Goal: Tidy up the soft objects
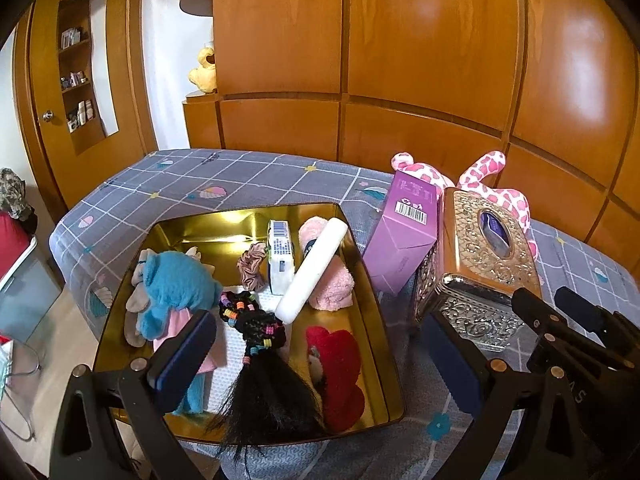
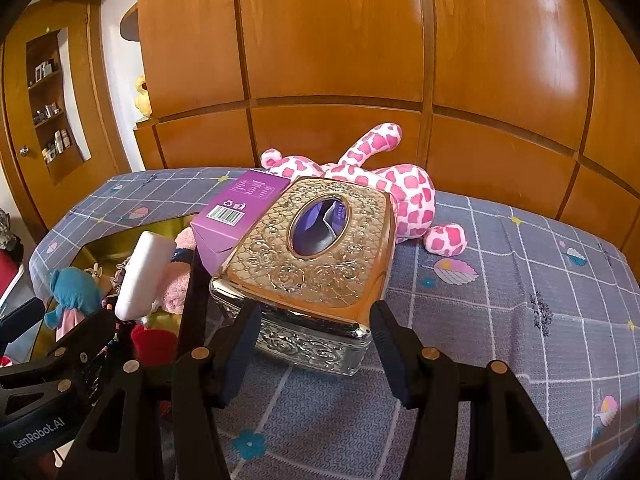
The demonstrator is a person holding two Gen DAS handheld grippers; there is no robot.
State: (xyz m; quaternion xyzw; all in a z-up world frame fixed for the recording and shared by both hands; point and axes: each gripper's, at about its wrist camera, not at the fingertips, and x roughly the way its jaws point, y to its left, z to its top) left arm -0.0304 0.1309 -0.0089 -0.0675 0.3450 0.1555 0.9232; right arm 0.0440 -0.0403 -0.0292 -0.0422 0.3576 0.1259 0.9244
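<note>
Between the spread, empty jaws of the right gripper (image 2: 312, 344), low in the right wrist view, sits the near end of an ornate gold and silver embossed metal tissue box (image 2: 316, 256), its sides close to the pads but, as far as I can tell, not yet touched. Behind it, toward the upper centre, lies a pink-and-white spotted plush giraffe (image 2: 384, 184) on the grey checked bedsheet (image 2: 520, 280), with a purple cardboard carton (image 2: 236, 216) leaning at the box's left. At the bottom of the left wrist view the left gripper (image 1: 320, 356) also stands wide open and holds nothing, hovering above a shallow gold metal tray (image 1: 380, 320). That tray already holds a blue plush toy (image 1: 176, 284), a red plush piece (image 1: 340, 364), a pink fluffy item (image 1: 332, 280), a black beaded hair tassel (image 1: 256, 344), a mauve scrunchie (image 1: 252, 268), a white cylindrical tube (image 1: 312, 268) and a small white packet (image 1: 280, 256). Most soft things appear gathered; the giraffe looks like the one still outside. The next move probably calls for reaching past or shifting the hard box to reach it.
</note>
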